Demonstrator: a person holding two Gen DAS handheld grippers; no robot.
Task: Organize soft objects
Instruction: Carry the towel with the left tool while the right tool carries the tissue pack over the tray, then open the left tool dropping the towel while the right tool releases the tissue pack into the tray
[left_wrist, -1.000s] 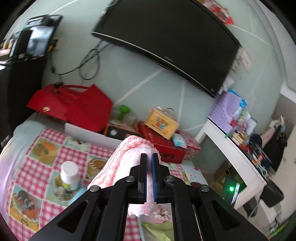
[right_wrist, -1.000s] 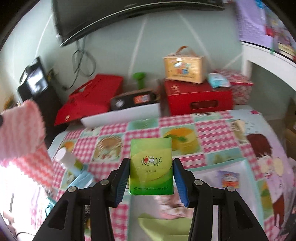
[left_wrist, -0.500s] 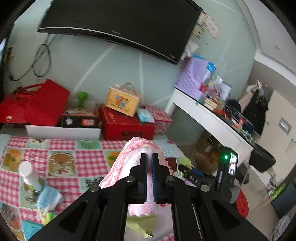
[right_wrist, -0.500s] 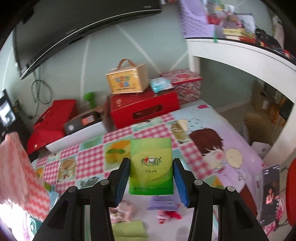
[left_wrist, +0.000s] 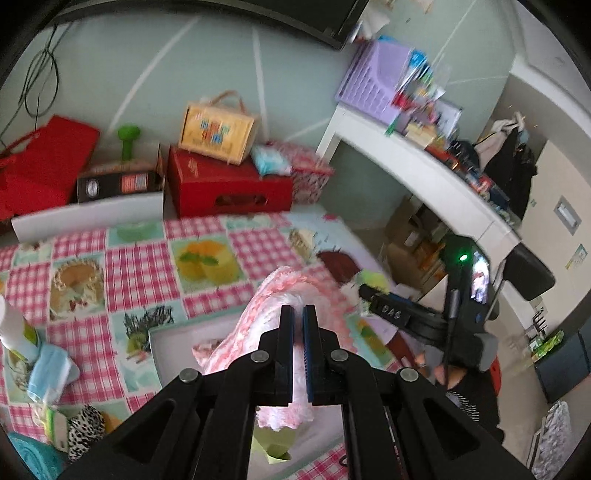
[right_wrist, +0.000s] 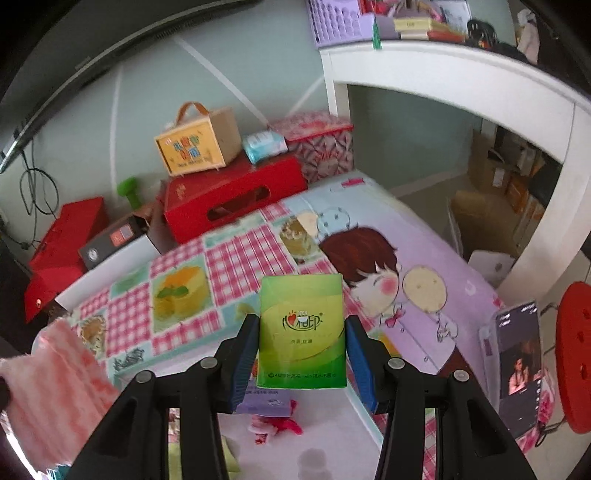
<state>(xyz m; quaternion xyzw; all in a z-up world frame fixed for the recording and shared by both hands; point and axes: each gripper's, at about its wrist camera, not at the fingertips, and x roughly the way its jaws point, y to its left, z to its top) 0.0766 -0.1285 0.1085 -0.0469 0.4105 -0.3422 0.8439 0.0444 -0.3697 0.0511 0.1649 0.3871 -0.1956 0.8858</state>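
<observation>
Both grippers: we see each loaded
left gripper (left_wrist: 298, 325): jaws pinched on fluffy pink-and-white knitted cloth (left_wrist: 295, 295)
right gripper (right_wrist: 302, 343): jaws clamp green rectangular tissue pack (right_wrist: 302, 328); above white tray (right_wrist: 332, 435)

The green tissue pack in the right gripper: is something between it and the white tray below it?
Nothing visible blocks the drop. The green tissue pack is clamped in the right gripper above the white tray. Small items already lie inside: a purple packet and a red-pink cloth piece, with bare floor beside them.
</observation>
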